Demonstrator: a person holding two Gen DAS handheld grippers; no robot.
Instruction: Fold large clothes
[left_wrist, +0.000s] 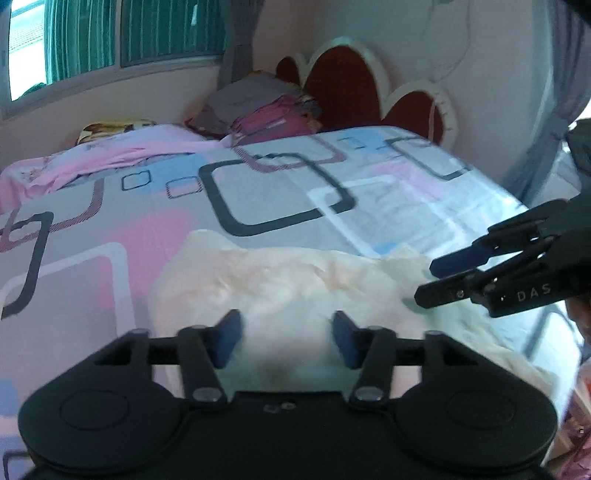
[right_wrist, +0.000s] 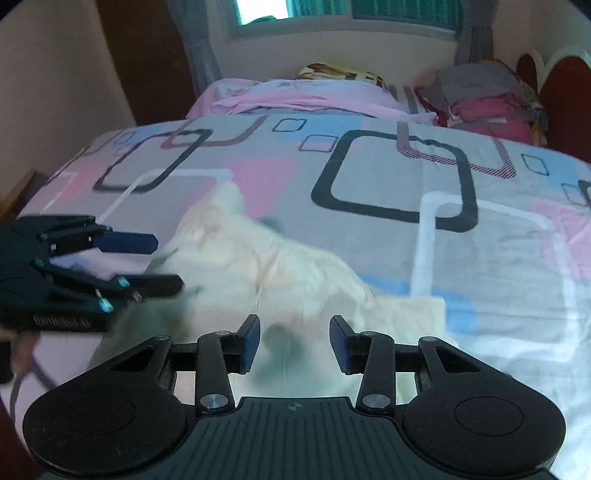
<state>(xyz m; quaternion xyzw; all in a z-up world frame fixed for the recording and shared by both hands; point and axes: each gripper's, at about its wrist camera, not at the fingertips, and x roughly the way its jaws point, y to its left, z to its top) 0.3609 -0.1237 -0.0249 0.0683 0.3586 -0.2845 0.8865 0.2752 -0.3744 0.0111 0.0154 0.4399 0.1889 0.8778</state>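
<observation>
A large cream-white garment (left_wrist: 295, 280) lies crumpled on the patterned bed sheet (left_wrist: 258, 199); the right wrist view shows the same garment (right_wrist: 258, 266) spread from the middle toward the near edge of the sheet (right_wrist: 388, 173). My left gripper (left_wrist: 287, 336) hovers over the cloth with its jaws apart and nothing pinched between the blue pads. It also shows in the right wrist view, at the garment's left side (right_wrist: 166, 262). My right gripper (right_wrist: 294, 339) stands open above the cloth too, and from the left wrist view it (left_wrist: 426, 282) reaches in over the garment's right part.
A stack of folded clothes (left_wrist: 258, 110) sits by the red headboard (left_wrist: 343, 85) at the far end. A pink blanket (left_wrist: 129, 151) lies along the wall under the window (left_wrist: 110, 37). The bed's right edge drops off near a grey curtain (left_wrist: 546, 122).
</observation>
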